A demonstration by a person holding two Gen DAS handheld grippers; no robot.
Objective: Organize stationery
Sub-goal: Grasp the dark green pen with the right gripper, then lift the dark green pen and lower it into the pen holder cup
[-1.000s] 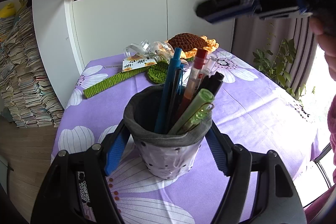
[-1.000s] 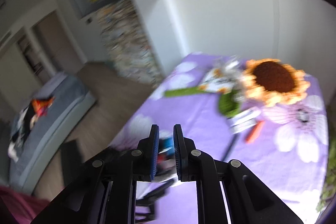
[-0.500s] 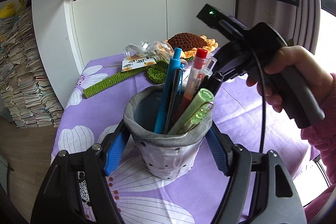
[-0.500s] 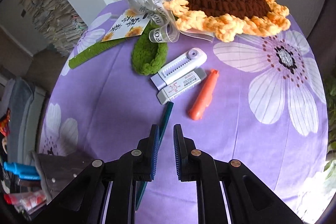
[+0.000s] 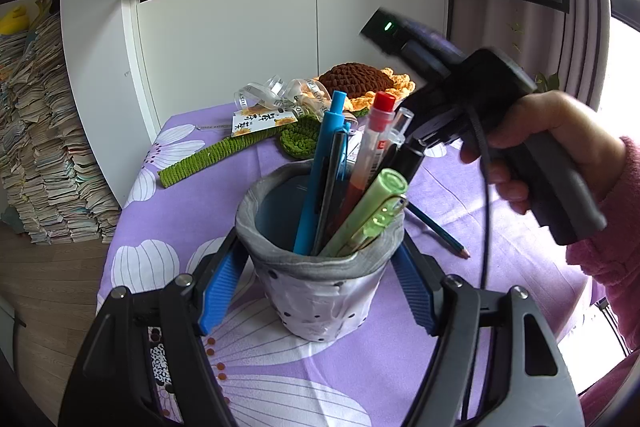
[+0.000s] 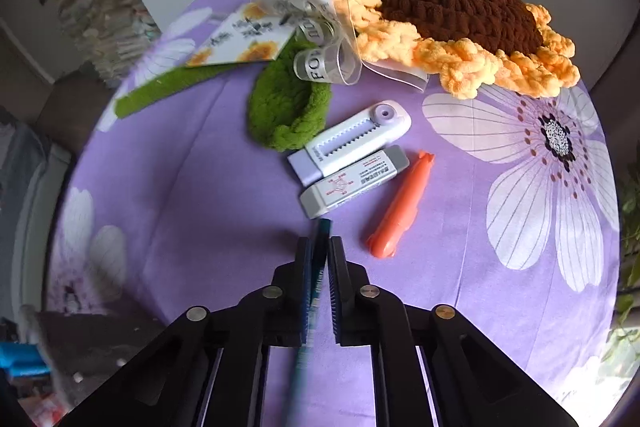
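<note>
**Pen cup clamped, pencil lined up between the other fingers**

Left hand-held gripper has its blue pads on both sides of the grey pen cup, gripping it upright on the bench with the purple flower cloth. The cup is stuffed: blue pen, red-capped pen, green pen.

Right hand-held gripper is down low with its fingers narrowed around a dark teal pencil lying on the cloth; can't tell if the pads actually touch it. Just past the pencil's end: a grey eraser, a lilac slide eraser and an orange pen-shaped thing. The crochet sunflower sits behind those.
</note>
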